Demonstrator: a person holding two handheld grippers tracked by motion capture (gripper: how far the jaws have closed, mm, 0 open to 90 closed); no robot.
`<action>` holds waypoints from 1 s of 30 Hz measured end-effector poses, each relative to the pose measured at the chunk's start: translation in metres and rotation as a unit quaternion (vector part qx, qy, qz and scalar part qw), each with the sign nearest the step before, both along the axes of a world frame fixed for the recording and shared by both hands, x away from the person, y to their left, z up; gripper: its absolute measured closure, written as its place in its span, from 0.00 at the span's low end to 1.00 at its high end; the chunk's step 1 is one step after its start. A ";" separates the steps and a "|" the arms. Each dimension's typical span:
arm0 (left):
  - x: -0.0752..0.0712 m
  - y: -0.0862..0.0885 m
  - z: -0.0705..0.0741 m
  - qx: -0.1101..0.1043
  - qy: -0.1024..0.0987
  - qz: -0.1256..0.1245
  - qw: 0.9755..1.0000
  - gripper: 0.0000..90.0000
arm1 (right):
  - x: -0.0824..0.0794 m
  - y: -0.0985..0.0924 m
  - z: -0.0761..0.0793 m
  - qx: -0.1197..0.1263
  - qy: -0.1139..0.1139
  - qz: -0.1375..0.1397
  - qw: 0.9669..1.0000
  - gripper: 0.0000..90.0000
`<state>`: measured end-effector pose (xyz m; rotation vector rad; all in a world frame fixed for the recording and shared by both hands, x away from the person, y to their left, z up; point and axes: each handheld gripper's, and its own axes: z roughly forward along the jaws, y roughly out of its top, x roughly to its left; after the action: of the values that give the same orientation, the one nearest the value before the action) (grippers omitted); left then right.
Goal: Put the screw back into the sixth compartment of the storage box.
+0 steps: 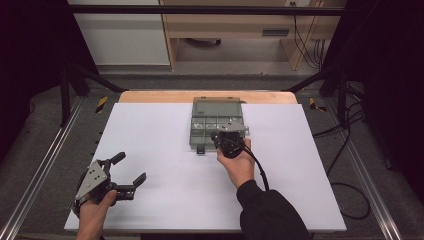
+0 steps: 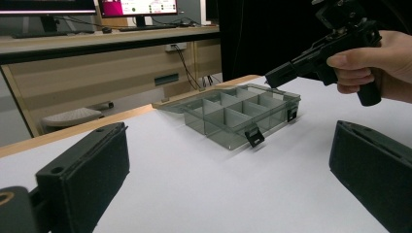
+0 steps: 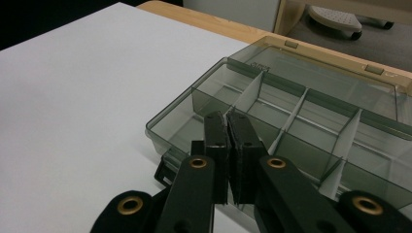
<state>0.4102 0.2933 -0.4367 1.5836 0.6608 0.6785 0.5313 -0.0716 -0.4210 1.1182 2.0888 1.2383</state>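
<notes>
While the high view looks down on the white table (image 1: 150,150), the compartment box (image 1: 215,122) lies at the far middle of it, its clear lid (image 1: 218,106) thrown back flat toward the far edge. The right gripper (image 1: 226,136) hangs over the box's near right part, held in the right hand (image 1: 239,165), its jaws pressed together with nothing between them. Near the left corner, the left gripper (image 1: 131,170) rests low in the left hand (image 1: 97,207), jaws spread wide and empty, well apart from the box.

From the left gripper view, the box (image 2: 238,114) sits open on the table with two black latches (image 2: 253,136) hanging from its front wall, and the right gripper (image 2: 282,75) points down at its far right corner, just above the rim; whether it touches is hard to tell.

Seen in the right gripper view, the clenched jaws aim at the near wall of the box (image 3: 291,126), whose white dividers (image 3: 248,94) stand in compartments that look bare.

Judging by this, opening the box is done; anything to be put in or closed remains ahead.
</notes>
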 end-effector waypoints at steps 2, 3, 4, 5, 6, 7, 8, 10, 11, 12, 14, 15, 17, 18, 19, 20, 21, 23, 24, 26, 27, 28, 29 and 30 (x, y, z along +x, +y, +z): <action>0.000 0.000 0.000 -0.002 0.000 0.001 1.000 0.01 | 0.001 0.001 0.000 0.009 -0.003 -0.003 1.000 0.98; 0.000 0.000 0.000 -0.002 0.000 0.002 1.000 0.01 | 0.002 0.002 0.000 0.010 -0.004 -0.004 1.000 0.98; 0.000 0.000 0.000 -0.002 0.000 0.002 1.000 0.01 | 0.002 0.003 0.000 0.004 -0.004 -0.006 1.000 0.98; 0.000 0.000 0.000 -0.002 0.000 0.002 1.000 0.01 | 0.004 0.004 -0.001 0.003 -0.005 -0.004 1.000 0.98; 0.000 0.000 0.000 -0.002 0.000 0.002 1.000 0.01 | 0.005 0.005 -0.001 0.001 -0.004 -0.005 1.000 0.98; 0.001 0.001 0.000 -0.002 0.001 0.002 1.000 0.01 | 0.006 0.006 -0.002 -0.001 -0.005 -0.006 1.000 0.98; 0.001 0.001 0.000 -0.001 0.001 0.002 1.000 0.01 | 0.007 0.007 -0.003 -0.001 -0.003 -0.006 1.000 0.98; 0.001 0.001 0.000 -0.002 0.002 0.003 1.000 0.01 | 0.009 0.008 -0.005 -0.002 0.000 -0.009 1.000 0.98; 0.001 0.001 0.000 -0.001 0.002 0.003 1.000 0.01 | 0.011 0.009 -0.006 -0.004 0.001 -0.008 1.000 0.98; 0.001 0.001 0.000 -0.002 0.002 0.003 1.000 0.01 | 0.013 0.010 -0.007 -0.004 0.002 -0.009 1.000 0.98; 0.001 0.001 0.000 -0.003 0.002 0.003 1.000 0.01 | 0.015 0.012 -0.008 -0.003 0.007 -0.013 1.000 0.98; 0.001 0.001 0.000 -0.003 0.002 0.003 1.000 0.01 | 0.016 0.012 -0.009 -0.003 0.008 -0.014 1.000 0.98; 0.001 0.002 0.000 -0.003 0.002 0.003 1.000 0.01 | 0.018 0.013 -0.010 -0.010 0.005 -0.011 1.000 0.98; 0.001 0.002 0.000 -0.003 0.002 0.003 1.000 0.01 | 0.019 0.015 -0.011 -0.007 0.009 -0.015 1.000 0.98; 0.001 0.002 0.000 -0.002 0.002 0.003 1.000 0.01 | 0.020 0.015 -0.011 -0.009 0.010 -0.015 1.000 0.98; 0.001 0.002 0.000 -0.003 0.002 0.003 1.000 0.01 | 0.021 0.016 -0.012 -0.013 0.009 -0.015 1.000 0.98; 0.001 0.002 0.000 -0.003 0.002 0.003 1.000 0.01 | 0.022 0.016 -0.012 -0.012 0.010 -0.016 1.000 0.98; 0.001 0.001 0.000 -0.003 0.002 0.003 1.000 0.01 | 0.024 0.016 -0.012 -0.015 0.010 -0.018 1.000 0.98; 0.001 0.001 0.000 -0.003 0.002 0.003 1.000 0.01 | 0.024 0.016 -0.012 -0.011 0.016 -0.022 1.000 0.98; 0.001 0.001 0.000 -0.003 0.002 0.003 1.000 0.01 | 0.025 0.016 -0.012 -0.015 0.014 -0.021 1.000 0.98; 0.001 0.001 0.000 -0.003 0.002 0.003 1.000 0.01 | 0.026 0.015 -0.012 -0.015 0.015 -0.023 1.000 0.98; 0.001 0.001 0.000 -0.003 0.002 0.003 1.000 0.01 | 0.026 0.015 -0.013 -0.017 0.016 -0.024 0.999 0.98; 0.001 0.001 0.000 -0.002 0.002 0.003 1.000 0.01 | 0.026 0.015 -0.013 -0.017 0.017 -0.024 0.999 0.98; 0.001 0.001 0.000 -0.003 0.002 0.003 1.000 0.01 | 0.027 0.015 -0.014 -0.018 0.019 -0.027 0.999 0.98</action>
<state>0.4110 0.2946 -0.4368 1.5786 0.6689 0.6779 0.5583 -0.0568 -0.4347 1.1823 2.0864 1.1576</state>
